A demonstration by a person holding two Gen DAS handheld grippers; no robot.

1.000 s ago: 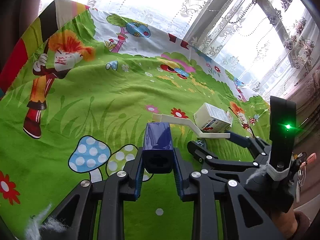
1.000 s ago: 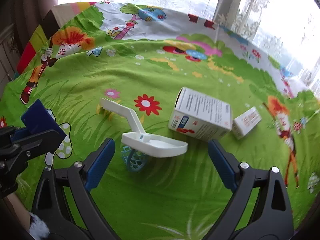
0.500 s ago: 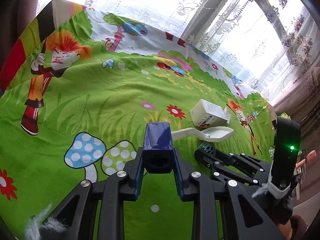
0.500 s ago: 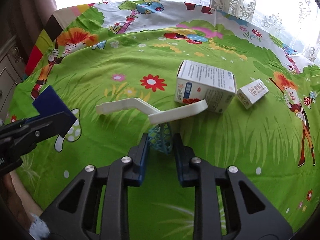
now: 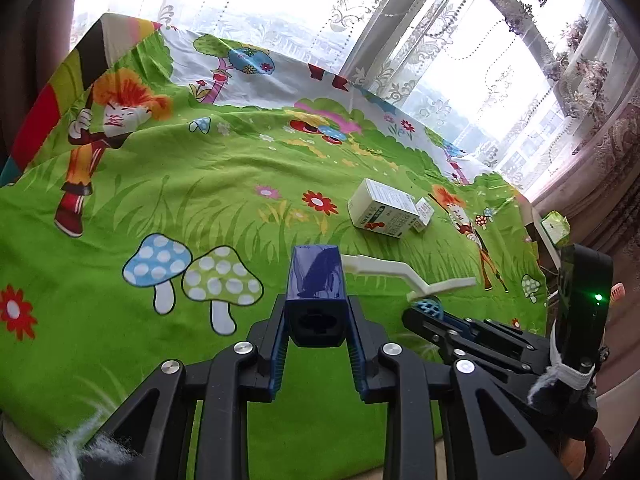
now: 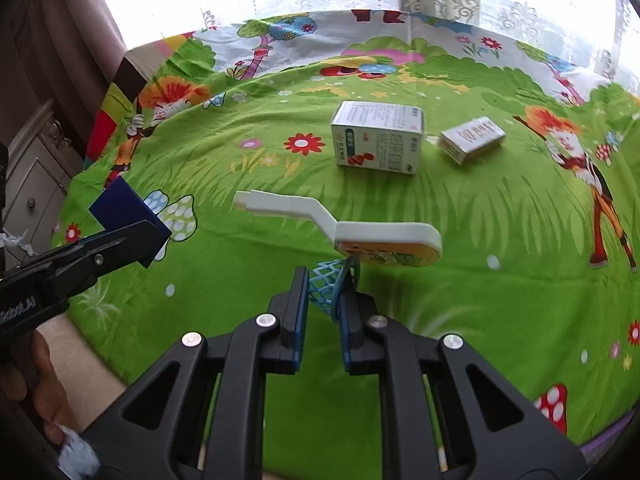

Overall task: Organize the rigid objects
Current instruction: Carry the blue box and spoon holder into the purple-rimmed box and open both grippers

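Note:
My left gripper (image 5: 316, 332) is shut on a dark blue box (image 5: 316, 280) and holds it above the green cartoon cloth (image 5: 200, 184). My right gripper (image 6: 324, 300) is shut on a blue mesh hoop (image 6: 328, 284) fixed under a white toy backboard (image 6: 384, 236) with a long handle, lifted off the cloth. The right gripper and the toy (image 5: 420, 280) show at the right of the left wrist view. The blue box (image 6: 124, 208) shows at the left of the right wrist view. A large white carton (image 6: 378, 138) and a small white box (image 6: 472, 140) lie beyond.
The cloth covers a table by a bright window with lace curtains (image 5: 400, 20). A grey cabinet (image 6: 32, 184) stands at the left. A green packet (image 5: 554, 226) lies off the table's right edge. The large carton (image 5: 380, 210) lies on its side.
My right gripper closed on the blue hoop and lifted the white toy off the cloth, toward me. My left gripper kept its hold on the blue box and drew back slightly.

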